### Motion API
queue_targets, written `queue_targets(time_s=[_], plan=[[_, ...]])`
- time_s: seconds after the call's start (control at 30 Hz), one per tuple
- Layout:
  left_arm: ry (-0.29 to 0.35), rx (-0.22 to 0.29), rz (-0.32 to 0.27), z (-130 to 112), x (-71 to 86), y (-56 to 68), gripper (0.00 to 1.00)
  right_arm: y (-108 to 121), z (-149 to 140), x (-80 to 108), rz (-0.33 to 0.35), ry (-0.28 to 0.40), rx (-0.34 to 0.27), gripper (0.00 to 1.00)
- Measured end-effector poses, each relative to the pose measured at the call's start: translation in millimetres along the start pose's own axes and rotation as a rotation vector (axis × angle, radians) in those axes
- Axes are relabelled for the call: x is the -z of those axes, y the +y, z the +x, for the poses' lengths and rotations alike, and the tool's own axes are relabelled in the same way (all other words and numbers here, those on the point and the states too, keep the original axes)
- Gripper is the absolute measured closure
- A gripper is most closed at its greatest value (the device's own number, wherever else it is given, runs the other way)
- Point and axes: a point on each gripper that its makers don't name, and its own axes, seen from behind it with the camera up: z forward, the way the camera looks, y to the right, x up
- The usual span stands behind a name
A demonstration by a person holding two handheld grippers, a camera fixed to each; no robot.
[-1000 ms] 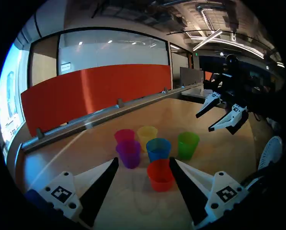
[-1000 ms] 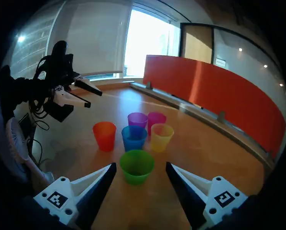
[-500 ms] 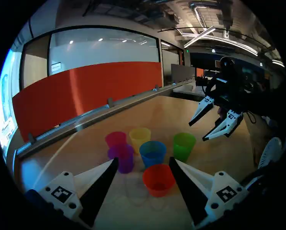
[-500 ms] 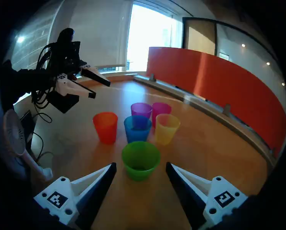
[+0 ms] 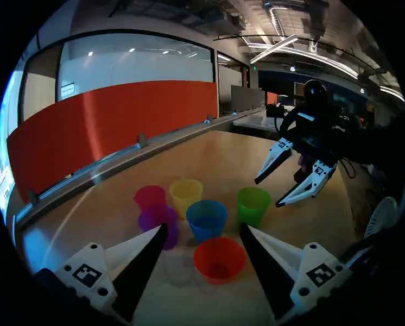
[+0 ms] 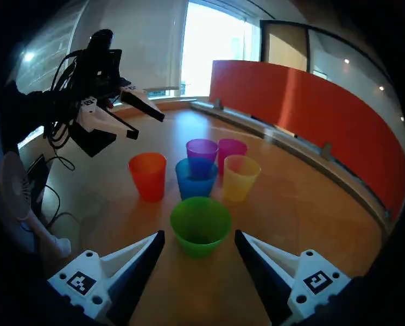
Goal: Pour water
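Observation:
Several plastic cups stand close together on a wooden table (image 5: 219, 157). In the left gripper view my left gripper (image 5: 202, 239) is open, with the orange cup (image 5: 219, 260) standing just ahead between its fingertips. Behind it stand the blue cup (image 5: 207, 219), purple cup (image 5: 159, 223), pink cup (image 5: 150, 196), yellow cup (image 5: 185, 196) and green cup (image 5: 252, 205). My right gripper (image 5: 270, 191) hangs open beside the green cup. In the right gripper view my right gripper (image 6: 199, 242) is open around the green cup (image 6: 200, 225); the orange cup (image 6: 147, 175) sits below the left gripper (image 6: 147, 124).
A red partition (image 5: 105, 117) with a metal rail runs along the table's far edge. A white fan (image 6: 18, 198) and cables lie at the table's side near the person's arm. Bright windows (image 6: 213, 49) lie beyond the table end.
Both grippers have come closer to the cups. The orange cup now sits nearer the left fingertips, and the right gripper has dropped down beside the green cup.

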Motion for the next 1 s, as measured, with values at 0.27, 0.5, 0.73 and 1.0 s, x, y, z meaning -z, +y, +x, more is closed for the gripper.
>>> queue_targets(time_s=[0.27, 0.5, 0.73, 1.0], plan=[[-0.004, -0.003, -0.005, 0.4, -4.9, -3.2, 0.02, 0.1, -2.1, -13.0, 0.004, -0.006, -0.002, 0.0], [-0.009, -0.009, -0.014, -2.6, -7.0, -0.3, 0.02, 1.2, -2.9, -25.3, 0.008, -0.006, -0.01, 0.0], [-0.01, -0.009, -0.018, -3.3, -7.9, 1.1, 0.02, 0.3, -2.1, -35.7, 0.016, -0.006, -0.014, 0.0], [-0.011, -0.011, -0.02, -3.5, -8.0, 3.0, 0.02, -0.1, -2.5, -42.0, 0.017, -0.007, -0.011, 0.07]])
